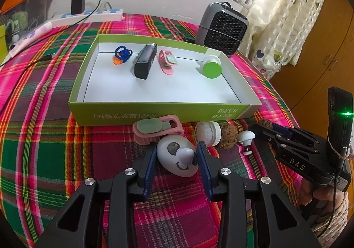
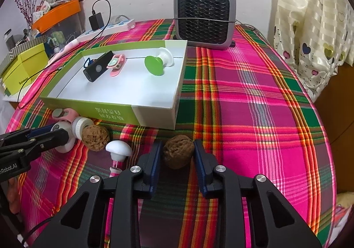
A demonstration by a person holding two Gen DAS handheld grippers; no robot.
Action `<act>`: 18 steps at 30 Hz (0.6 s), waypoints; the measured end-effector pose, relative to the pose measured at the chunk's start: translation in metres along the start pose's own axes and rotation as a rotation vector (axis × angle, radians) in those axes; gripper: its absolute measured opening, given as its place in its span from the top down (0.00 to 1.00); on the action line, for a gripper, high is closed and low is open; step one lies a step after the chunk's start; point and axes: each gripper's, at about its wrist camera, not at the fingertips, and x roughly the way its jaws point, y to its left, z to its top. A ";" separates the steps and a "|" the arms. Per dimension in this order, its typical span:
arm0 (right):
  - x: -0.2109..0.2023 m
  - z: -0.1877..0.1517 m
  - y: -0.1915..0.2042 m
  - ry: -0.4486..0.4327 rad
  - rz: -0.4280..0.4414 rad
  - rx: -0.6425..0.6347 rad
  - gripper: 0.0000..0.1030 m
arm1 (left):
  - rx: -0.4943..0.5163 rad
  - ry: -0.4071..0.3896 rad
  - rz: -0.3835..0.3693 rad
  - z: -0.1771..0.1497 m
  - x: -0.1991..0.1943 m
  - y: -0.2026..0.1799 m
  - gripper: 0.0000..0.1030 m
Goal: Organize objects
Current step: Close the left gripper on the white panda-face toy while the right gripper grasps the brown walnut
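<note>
My left gripper [image 1: 177, 155] is shut on a white panda-faced egg toy [image 1: 177, 157] just above the plaid cloth, in front of the green box [image 1: 163, 113]. My right gripper [image 2: 178, 153] is shut on a walnut [image 2: 178, 153] near the box's front right corner. On the cloth between them lie a pink clip [image 1: 158, 129], a small white jar [image 1: 208, 134], a second walnut [image 1: 227, 137] and a white mushroom-shaped knob [image 1: 245, 138]. Inside the box lie a blue-and-orange yarn toy [image 1: 122, 54], a black device [image 1: 145, 61], a pink clip [image 1: 168, 62] and a green-and-white cup [image 1: 211, 66].
A grey fan heater [image 2: 204, 17] stands behind the box. A power strip [image 1: 93, 16] with a black charger [image 1: 77, 3] and its cable lie at the back left. Yellow-green boxes [image 2: 22, 66] sit at the far left. Curtains [image 2: 309, 16] hang on the right.
</note>
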 end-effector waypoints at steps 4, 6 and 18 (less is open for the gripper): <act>0.000 0.000 0.000 0.000 -0.001 -0.001 0.71 | 0.000 0.001 0.000 0.000 0.000 0.000 0.68; 0.000 0.000 0.000 0.000 -0.001 -0.001 0.71 | 0.000 -0.001 -0.001 0.000 -0.001 0.001 0.69; 0.001 -0.001 0.000 -0.001 -0.001 -0.001 0.71 | 0.003 -0.006 0.000 0.002 -0.003 0.001 0.71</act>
